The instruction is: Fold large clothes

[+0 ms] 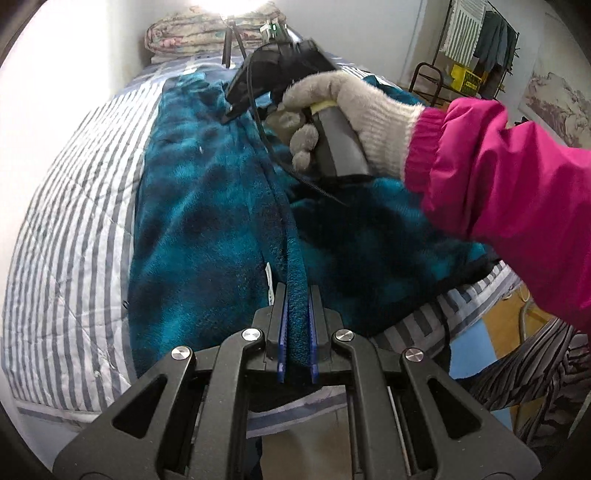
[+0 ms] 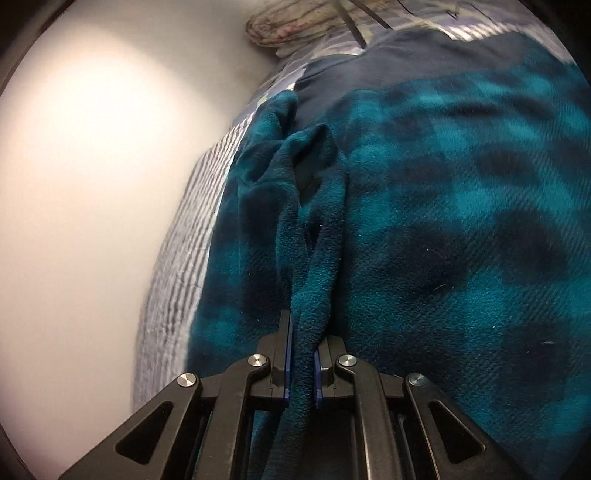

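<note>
Teal-and-black plaid fleece garment (image 1: 207, 206) lies spread along the bed, over the striped quilt (image 1: 74, 221), its long axis running from the near edge toward the far end, where folded bedding (image 1: 207, 33) is stacked against the wall. 1 doubled edge of the fleece runs as a raised ridge between the 2 grippers.

Left gripper (image 1: 297, 314): jaws pressed together on the ridge near the near edge of the bed, blue pads (image 1: 282, 325) flat against the pile on both sides. Right gripper (image 2: 303, 354): jaws likewise pinching a bunched, rope-like gather of the same fleece toward the far end; in the left wrist view it sits in a gloved hand (image 1: 332, 110) with a pink sleeve (image 1: 498, 177) behind it. Both grips appear secure. A dark lining panel (image 2: 354, 70) shows beyond the gather.

Judgement: a lengthwise fold is in hand, not yet laid flat.

Risks noted:
- The right grip holds a crumpled bunch, not a clean edge; layers could slip out unevenly under tension and skew the fold.
- Thick pile offers the pads little bite; a sharp pull may strip 1 layer free.
- Uneven travel of the 2 grippers would twist the ridge and leave a diagonal crease.
- Dragging the fleece may ruck the quilt beneath it.
- The cable (image 1: 266, 129) hanging from the right gripper lies close to the cloth and could snag.
</note>
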`<state>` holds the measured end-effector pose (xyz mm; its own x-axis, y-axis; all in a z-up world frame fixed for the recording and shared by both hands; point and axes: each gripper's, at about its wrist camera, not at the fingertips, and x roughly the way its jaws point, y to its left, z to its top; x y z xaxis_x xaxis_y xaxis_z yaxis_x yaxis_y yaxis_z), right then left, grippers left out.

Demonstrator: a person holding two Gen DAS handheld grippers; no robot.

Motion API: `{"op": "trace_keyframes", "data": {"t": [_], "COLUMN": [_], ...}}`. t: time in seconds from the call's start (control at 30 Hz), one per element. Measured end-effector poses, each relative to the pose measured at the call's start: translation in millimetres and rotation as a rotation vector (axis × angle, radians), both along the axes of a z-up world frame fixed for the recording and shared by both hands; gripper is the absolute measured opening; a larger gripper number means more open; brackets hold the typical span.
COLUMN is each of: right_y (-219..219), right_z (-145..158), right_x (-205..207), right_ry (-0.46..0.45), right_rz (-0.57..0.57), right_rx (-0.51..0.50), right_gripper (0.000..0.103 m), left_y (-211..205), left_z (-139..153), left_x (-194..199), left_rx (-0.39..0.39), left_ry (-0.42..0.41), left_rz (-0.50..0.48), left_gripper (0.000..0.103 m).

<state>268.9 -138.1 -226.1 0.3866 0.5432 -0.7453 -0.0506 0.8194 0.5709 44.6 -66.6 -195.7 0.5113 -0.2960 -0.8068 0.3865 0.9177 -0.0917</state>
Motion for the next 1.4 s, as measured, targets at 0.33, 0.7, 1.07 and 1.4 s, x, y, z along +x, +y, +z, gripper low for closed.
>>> {"op": "trace_keyframes", "data": {"t": [0.33,0.7,1.07,1.4], "right_y": [-30.9,-88.2,-171.9,-306.3], "right_z": [81.2,161.4,160.8,114.5], "right_x": [-56.9,-182.0,-248.2,-271.7], "right_ry": [-0.082,-0.186,-0.252,-0.095], "right_rz": [-0.005,-0.017,-0.208,-0.437], "right_rx": [-0.058,-0.109,-0.245,-0.336], "right_gripper": [0.031,0.033,0.042,0.049], "left_y": [49.7,101.7,34.9,-11.5], "left_z": [40.4,59.1,35.2,46.2], "left_x": [-36.1,-21.2,3.6,41.0], "left_rx": [-0.271,-0.257,-0.118,-0.162], "left_ry": [0.043,-0.008,0.054,0.052], "left_rz": [-0.087,0.124,0.014,-0.033], "left_gripper": [0.023,0.023,0.023,0.023]}}
